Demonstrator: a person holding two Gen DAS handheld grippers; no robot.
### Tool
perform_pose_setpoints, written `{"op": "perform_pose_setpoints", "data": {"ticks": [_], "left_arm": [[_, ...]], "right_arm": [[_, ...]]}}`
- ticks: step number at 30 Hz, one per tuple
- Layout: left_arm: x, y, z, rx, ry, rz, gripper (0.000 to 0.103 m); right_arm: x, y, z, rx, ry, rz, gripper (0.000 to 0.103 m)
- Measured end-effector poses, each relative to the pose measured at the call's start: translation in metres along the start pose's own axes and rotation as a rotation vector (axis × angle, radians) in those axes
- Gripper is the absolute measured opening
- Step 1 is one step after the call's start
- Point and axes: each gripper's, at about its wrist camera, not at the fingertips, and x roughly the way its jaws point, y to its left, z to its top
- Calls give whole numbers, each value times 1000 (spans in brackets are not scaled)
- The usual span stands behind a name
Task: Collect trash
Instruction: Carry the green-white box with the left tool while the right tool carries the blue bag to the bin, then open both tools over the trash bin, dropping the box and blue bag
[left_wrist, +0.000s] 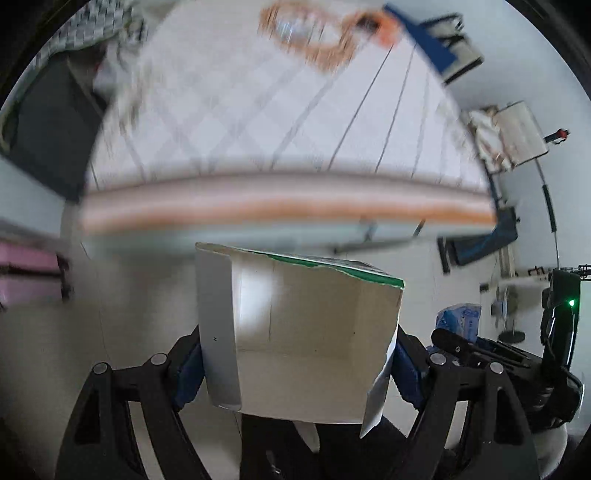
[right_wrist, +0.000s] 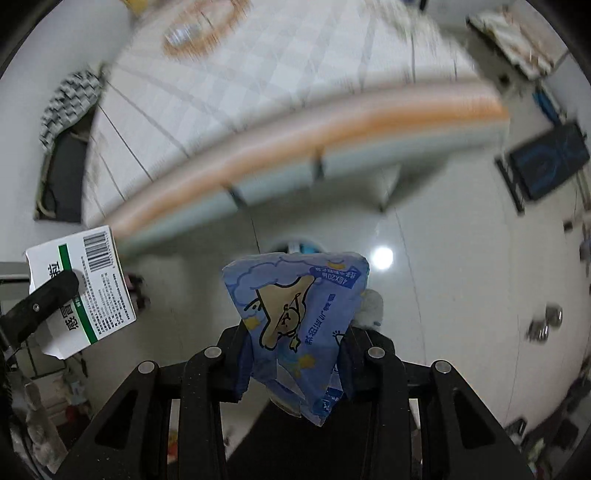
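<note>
While my left gripper (left_wrist: 299, 369) has its jaws clamped on the torn white carton (left_wrist: 295, 332) — green-edged, open mouth toward the camera — my right gripper (right_wrist: 295, 354) has its jaws clamped on a crumpled blue wrapper (right_wrist: 295, 314). Both hang over the glossy floor (right_wrist: 443, 295); a quilted bed (left_wrist: 258, 122) lies at twelve o'clock, blurred.

a home bedroom: quilted mattress (left_wrist: 258, 122) on a bed frame, glossy tiled floor (right_wrist: 443, 295).
</note>
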Motion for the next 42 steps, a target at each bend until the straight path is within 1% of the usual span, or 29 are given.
{"op": "perform_pose_setpoints", "data": {"ticks": [1,2,3,4,6,7,9,11,12,14,15,18,19,21,23,24,25,26,27,28,29,31,33,42], "left_arm": [[17,4,-7,-10,25,1,82],[38,9,-12,-20,50,0,82],[57,13,-16,-27,73,2,82],[84,18,-19,-41,104,-2,82],[131,29,-21,-64,151,-31,82],[160,36,-22,-82,180,-31,82],[214,50,-21,-113,211,-48,84],[257,62,-24,-130,233,-61,85],[285,67,-23,-141,249,-59,86],[322,72,-24,-138,263,-64,88],[335,75,-25,-135,268,-60,89],[373,88,-29,-149,277,-40,90],[379,94,-32,-160,279,-48,90],[389,103,-36,-188,279,-51,90],[391,106,-41,-198,282,-48,90],[388,107,-42,-205,277,-45,90],[380,113,-44,-209,270,-47,90],[376,114,-44,-214,263,-49,90],[371,116,-44,-220,257,-50,90],[367,117,-43,-226,249,-50,90],[363,119,-42,-239,239,-69,90],[361,124,-40,-276,227,-102,90],[360,127,-37,-300,235,-117,90],[368,116,-37,-269,216,-77,90]], "right_arm": [[16,-7,-9,13,24,-2,39],[40,-15,-19,26,56,8,39],[55,-20,-24,31,71,10,39],[77,-27,-29,43,85,7,39],[122,-40,-33,61,117,31,39],[144,-47,-34,81,128,36,39],[192,-60,-33,113,153,70,39],[237,-71,-29,134,160,82,39],[261,-76,-25,140,169,96,39],[297,-82,-18,155,182,112,39],[326,-86,-16,156,193,123,39],[381,-93,-6,158,219,158,40],[396,-95,-4,162,232,174,42],[419,-91,-1,164,257,201,51],[434,-93,4,159,264,221,65],[438,-92,4,156,264,231,70],[441,-92,5,149,267,238,79],[442,-91,4,147,267,244,84],[440,-90,3,149,264,271,87],[439,-89,3,147,265,284,94],[437,-87,3,141,264,291,98],[435,-82,4,119,269,297,99],[431,-81,6,101,259,276,99],[418,-92,5,83,218,142,99]]}}
